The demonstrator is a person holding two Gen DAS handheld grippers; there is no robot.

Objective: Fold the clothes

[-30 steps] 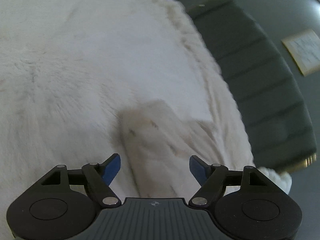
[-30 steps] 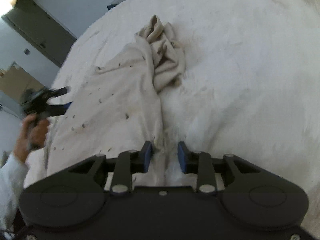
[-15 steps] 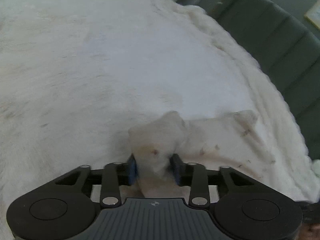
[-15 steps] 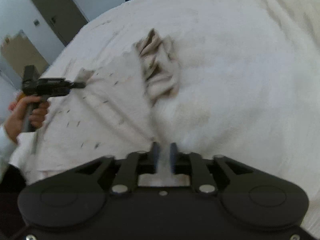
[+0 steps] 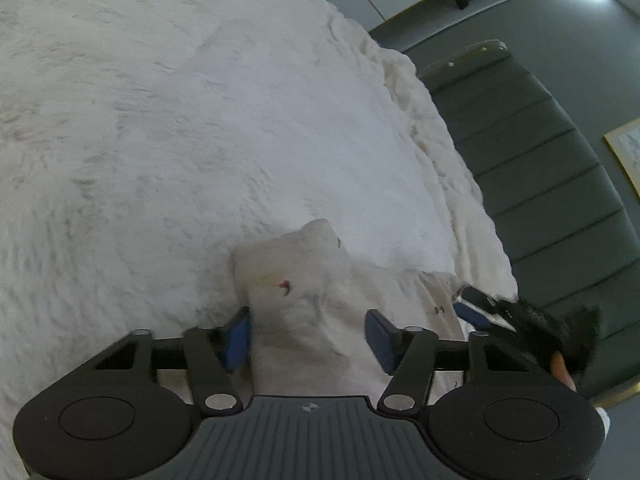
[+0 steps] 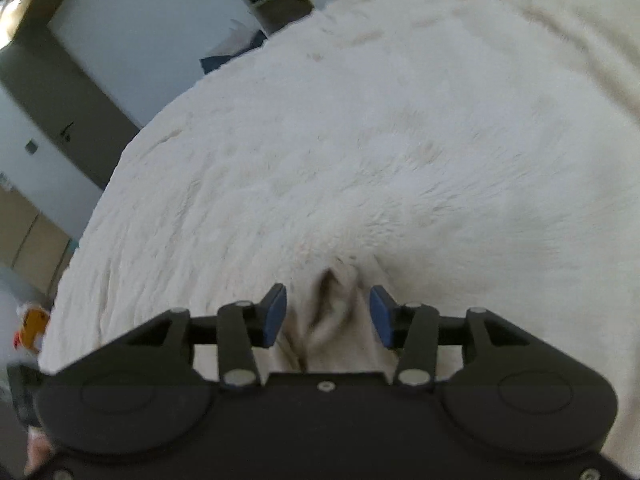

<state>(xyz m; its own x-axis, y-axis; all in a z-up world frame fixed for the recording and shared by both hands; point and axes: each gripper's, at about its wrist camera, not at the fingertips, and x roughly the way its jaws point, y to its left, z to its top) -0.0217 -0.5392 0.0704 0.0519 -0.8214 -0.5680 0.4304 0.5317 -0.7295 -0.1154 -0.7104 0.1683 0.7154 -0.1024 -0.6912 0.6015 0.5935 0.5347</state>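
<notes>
A cream garment (image 5: 312, 280) with small dark and red marks lies on a white fluffy blanket (image 5: 160, 140). My left gripper (image 5: 308, 336) is open, its blue pads on either side of a corner of the garment without pinching it. The right gripper shows at the right of the left wrist view (image 5: 480, 308). In the right wrist view my right gripper (image 6: 328, 314) is open, with a bunched fold of the garment (image 6: 332, 312) lying between its blue pads, on the blanket (image 6: 380, 140).
A dark green padded bench (image 5: 540, 180) runs along the blanket's right edge. A framed picture (image 5: 628, 148) hangs on the wall beyond it. A dark door frame (image 6: 60, 92) and pale walls stand to the left of the bed in the right wrist view.
Both grippers were shut on the garment half a second ago and have now opened, letting it go. The garment has been carried across and laid down; the right view no longer shows it spread out.
</notes>
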